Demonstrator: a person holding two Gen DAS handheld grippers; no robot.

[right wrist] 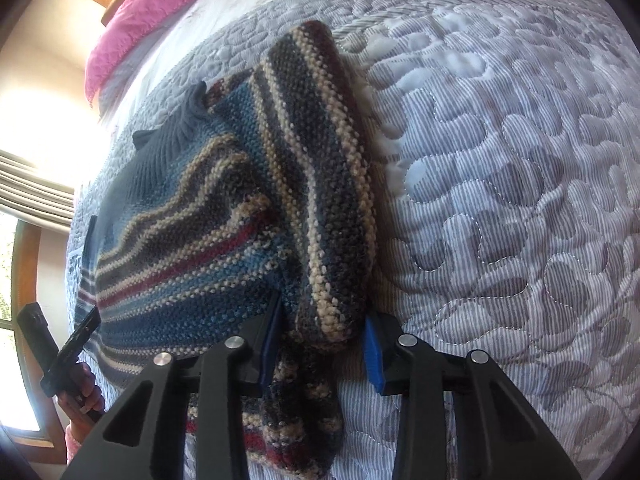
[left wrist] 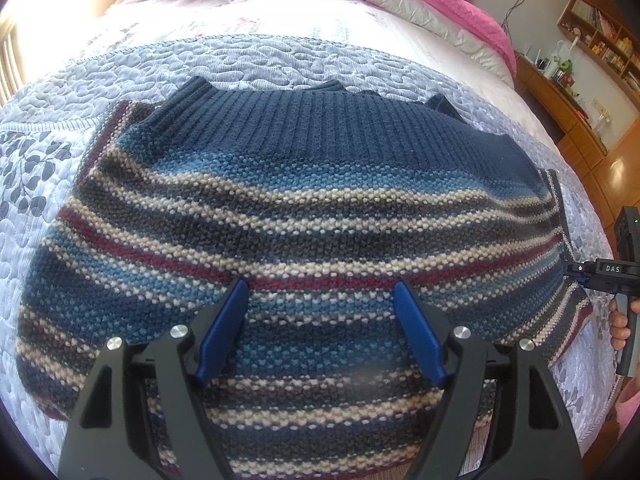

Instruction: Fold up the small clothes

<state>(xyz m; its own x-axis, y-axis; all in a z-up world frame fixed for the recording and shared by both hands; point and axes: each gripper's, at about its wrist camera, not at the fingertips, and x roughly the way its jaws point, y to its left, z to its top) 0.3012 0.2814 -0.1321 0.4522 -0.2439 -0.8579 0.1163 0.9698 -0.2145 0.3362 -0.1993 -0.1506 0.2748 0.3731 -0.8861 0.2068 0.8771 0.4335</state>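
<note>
I am looking at a small knitted sweater (left wrist: 304,208) that is lying flat across the middle of the left wrist frame, its striped body running in navy, light blue, cream and dark red, with the ribbed navy collar pointing toward the top. In the right wrist frame a striped sleeve (right wrist: 320,168) is lying folded over the body, running from upper centre down to lower centre.
</note>
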